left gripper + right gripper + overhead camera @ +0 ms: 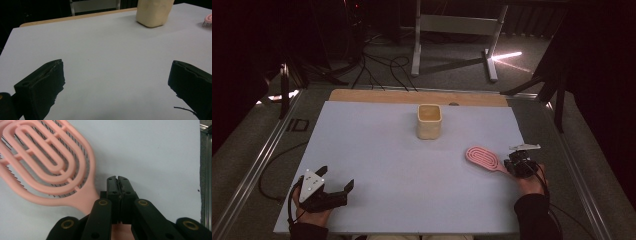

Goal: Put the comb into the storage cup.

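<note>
Right gripper view: the right gripper is sitting with its jaws pressed together, and the pink hairbrush handle is running down beneath the linkage, where a pink patch is showing below the jaws. Whether the pads are actually pinching the handle cannot be told here; in the high view the right gripper is meeting the handle end of the hairbrush, so I am reading it as a grip on the handle. The brush's long axis is running away from this gripper, up and to the left, with the oval head farthest out. The head is a rigid plastic frame of nested loops with open slots, and dark bristles are showing through underneath.

The left gripper is resting wide open on the pale, matte tabletop, well apart from the brush.

Beyond the brush head, the beige square-mouthed cup is standing upright, soft-cornered and dull-surfaced. The right hand is the nearer one to it.
</note>
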{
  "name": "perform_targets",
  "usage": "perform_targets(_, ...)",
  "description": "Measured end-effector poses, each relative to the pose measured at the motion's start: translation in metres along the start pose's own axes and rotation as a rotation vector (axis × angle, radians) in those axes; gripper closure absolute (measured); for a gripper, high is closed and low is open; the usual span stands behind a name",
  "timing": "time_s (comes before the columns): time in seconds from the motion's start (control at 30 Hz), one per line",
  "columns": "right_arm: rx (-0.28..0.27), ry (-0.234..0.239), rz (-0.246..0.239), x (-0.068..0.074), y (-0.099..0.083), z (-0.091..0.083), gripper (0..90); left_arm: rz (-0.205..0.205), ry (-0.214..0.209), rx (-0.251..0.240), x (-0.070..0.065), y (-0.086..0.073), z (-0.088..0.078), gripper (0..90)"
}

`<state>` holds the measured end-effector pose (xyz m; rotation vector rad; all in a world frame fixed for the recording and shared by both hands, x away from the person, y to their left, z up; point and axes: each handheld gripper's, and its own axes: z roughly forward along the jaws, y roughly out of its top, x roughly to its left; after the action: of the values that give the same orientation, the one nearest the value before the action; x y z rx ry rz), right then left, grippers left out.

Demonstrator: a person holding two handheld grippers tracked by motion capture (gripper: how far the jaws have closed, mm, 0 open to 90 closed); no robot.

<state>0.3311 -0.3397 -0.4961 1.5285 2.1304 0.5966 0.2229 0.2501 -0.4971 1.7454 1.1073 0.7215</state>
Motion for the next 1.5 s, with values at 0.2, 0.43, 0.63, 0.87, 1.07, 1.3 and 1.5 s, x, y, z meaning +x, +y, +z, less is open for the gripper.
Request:
perform_targets(0.2, -0.01, 0.009, -0.004, 0.001, -0.001, -0.005, 88.6, 0.001, 0.001, 0.0, 0.0, 0.0, 0.0, 1.1)
perform_targets(0.43, -0.03, 0.024, 0.006, 0.001, -0.007, -0.009, 83.7, 0.002, 0.001, -0.002, 0.0, 0.0, 0.0, 1.2)
perform_targets(0.63, -0.128, 0.057, 0.01, 0.005, -0.013, -0.022, 68.0, 0.001, 0.0, -0.004, 0.0, 0.0, 0.0, 1.2)
perform_targets(0.87, -0.309, 0.174, -0.031, 0.017, -0.018, -0.046, 51.9, -0.001, 0.002, -0.012, 0.001, 0.001, -0.002, 1.1)
perform_targets(1.07, -0.448, 0.298, -0.017, 0.03, -0.032, -0.063, 32.8, 0.002, 0.004, -0.023, 0.001, 0.002, -0.004, 1.1)
perform_targets(1.3, -0.559, 0.321, -0.065, 0.049, -0.049, -0.08, 12.5, 0.013, -0.013, -0.042, 0.0, 0.003, -0.006, 0.9)
perform_targets(1.5, -0.6, 0.306, -0.074, 0.062, -0.067, -0.08, 12.7, 0.035, -0.048, -0.062, -0.004, 0.004, -0.008, 0.7)
